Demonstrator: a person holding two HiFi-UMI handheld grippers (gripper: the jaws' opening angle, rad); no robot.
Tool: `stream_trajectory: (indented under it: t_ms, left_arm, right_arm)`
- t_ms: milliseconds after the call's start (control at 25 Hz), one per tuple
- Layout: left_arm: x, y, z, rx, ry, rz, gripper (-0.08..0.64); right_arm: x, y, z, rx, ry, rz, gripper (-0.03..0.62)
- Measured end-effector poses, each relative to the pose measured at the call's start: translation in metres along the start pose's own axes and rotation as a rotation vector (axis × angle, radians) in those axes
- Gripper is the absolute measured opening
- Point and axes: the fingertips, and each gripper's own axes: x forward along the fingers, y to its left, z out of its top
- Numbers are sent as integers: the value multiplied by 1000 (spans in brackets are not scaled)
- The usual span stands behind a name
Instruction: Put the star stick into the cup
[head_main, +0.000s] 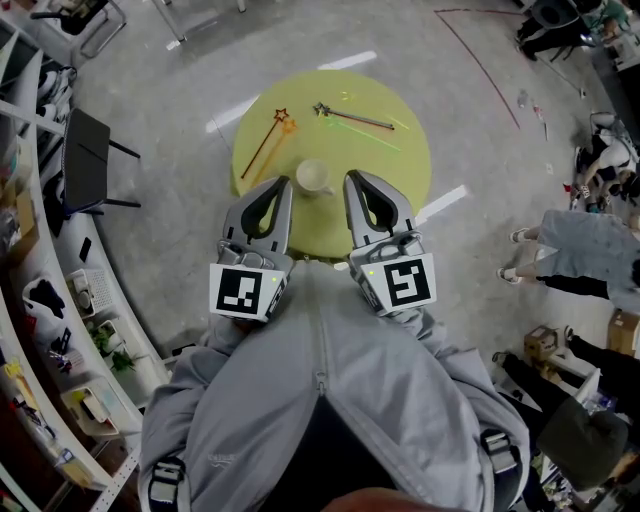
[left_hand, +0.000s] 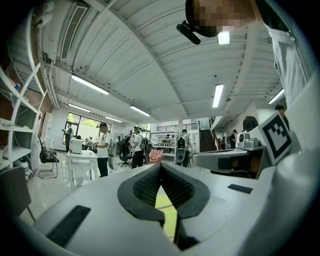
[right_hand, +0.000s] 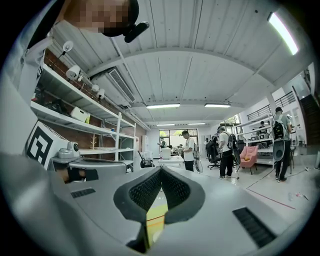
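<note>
Left gripper (head_main: 283, 181), right gripper (head_main: 350, 177) closed, empty; star stick (head_main: 271, 152) lying diagonal, star pointing away

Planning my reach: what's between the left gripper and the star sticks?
Only bare table lies between the left gripper and the star sticks, as the head view shows.

Bright, even light from ceiling tubes (left_hand: 218, 95); glare streaks (head_main: 238, 113) on floor (head_main: 480, 90) at 11 o'clock; fisheye bending, dark corners.
</note>
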Motion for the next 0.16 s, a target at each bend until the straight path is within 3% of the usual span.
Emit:
stream_trajectory:
  t_ms: [160]
  left_arm:
    - [2, 2, -2, -2, 0, 0, 17]
  right_arm:
    - [2, -2, -5, 2, -2, 0, 32]
